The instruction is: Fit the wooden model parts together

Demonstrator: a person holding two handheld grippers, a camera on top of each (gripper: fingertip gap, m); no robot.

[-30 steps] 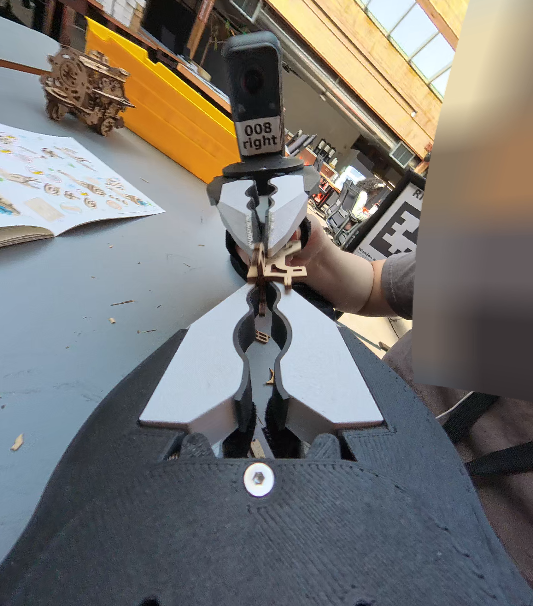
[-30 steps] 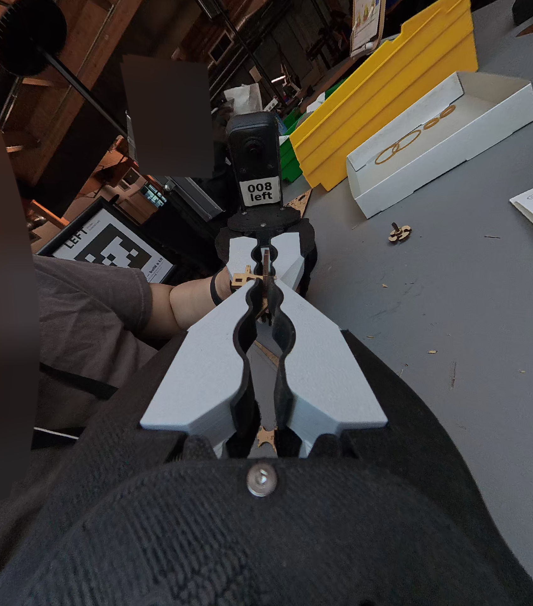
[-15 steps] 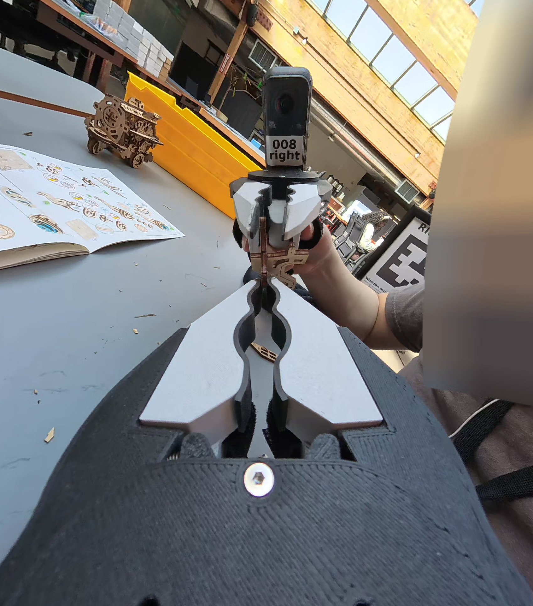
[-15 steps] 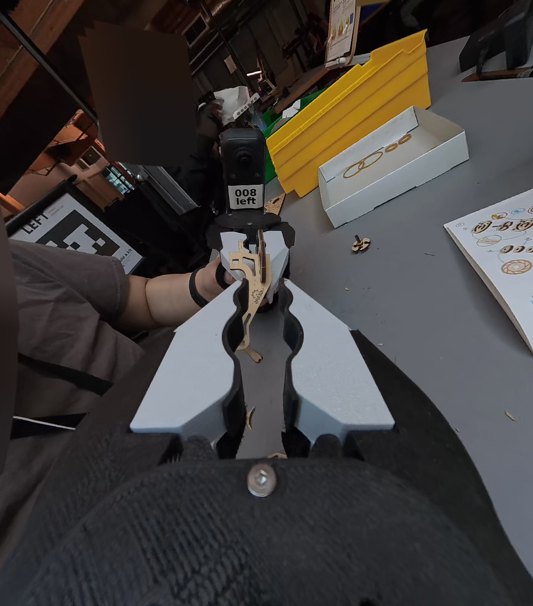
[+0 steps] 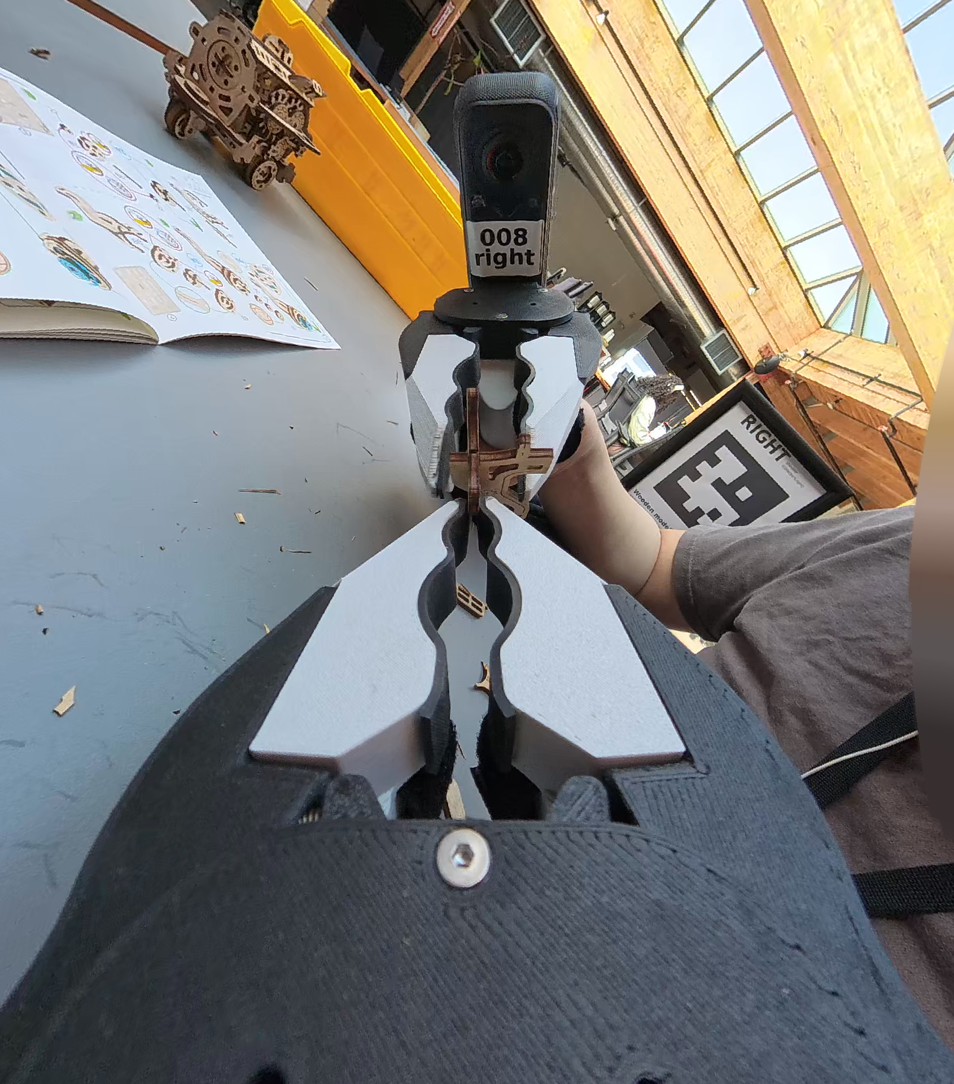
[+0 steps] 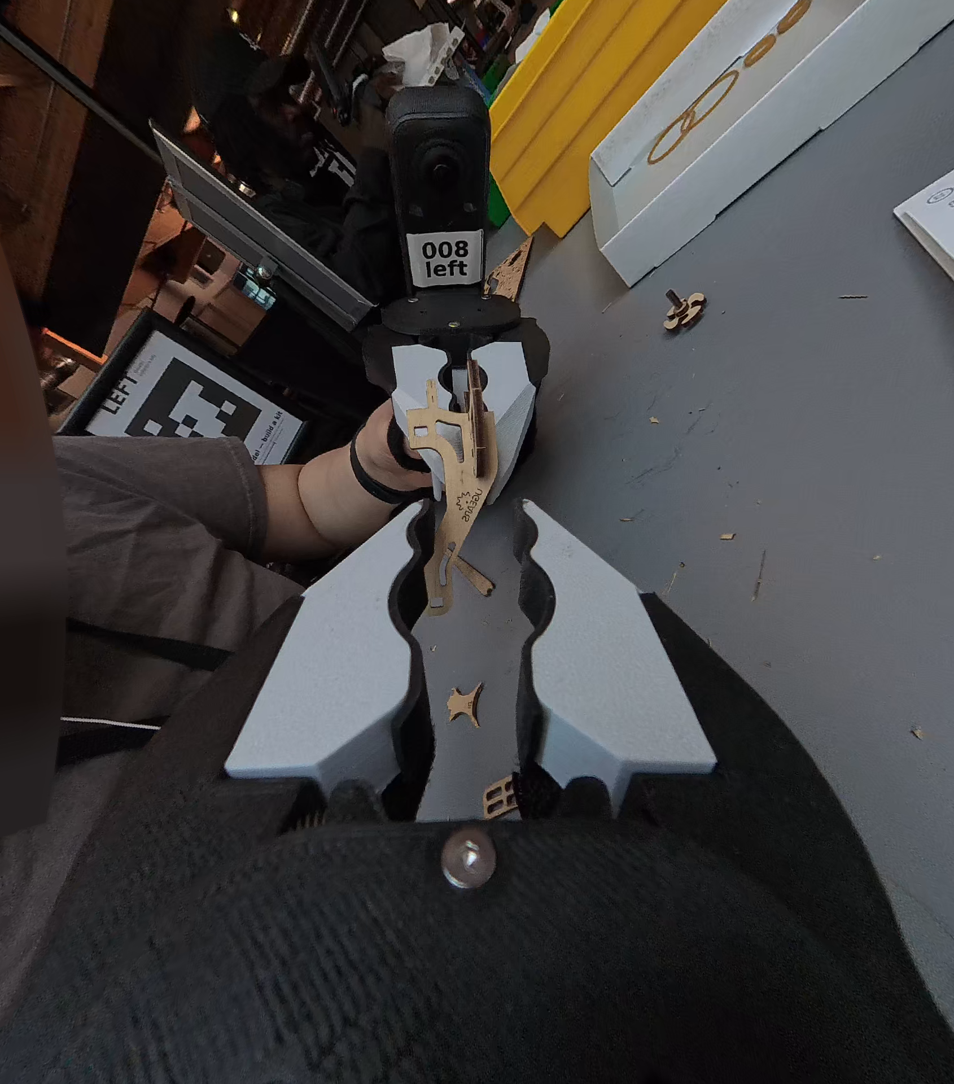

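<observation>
Basically both grippers meet nose to nose above a grey table [image 5: 111,528].

Left gripper [image 5: 470,509]: jaws pinched narrow on the edge of a thin wooden disc part [image 5: 472,451], which stands edge-on and is slotted crosswise into the flat wooden part [image 6: 451,498].

Right gripper [image 6: 472,510]: jaws stand wide, not clamping anything. The flat wooden part hangs between its tips, near the left finger; can't tell if it touches that finger.

So the joined parts sit in the air between the two grippers, carried on the left one's side.

Surface: matte grey, scuffed, littered with wood chips and splinters.
- Open instruction booklet [image 5: 81,234] on the far left in the left wrist view.
- Assembled wooden model [image 5: 234,105] beyond it, just beside a yellow bin [image 5: 369,170].
- In the right wrist view: white shallow box [image 6: 756,146] with ring-shaped pieces inside, far right, next to the yellow bin.
- Small wooden sub-assembly [image 6: 683,311] loose on the table near the box.
- Small offcut [image 6: 466,704] and a gridded scrap [image 6: 499,798] on the table under the right gripper.

Room: workshop, timber beams, skylight [image 5: 815,146] up right, framed marker boards [image 5: 738,487] behind the person's arms.
</observation>
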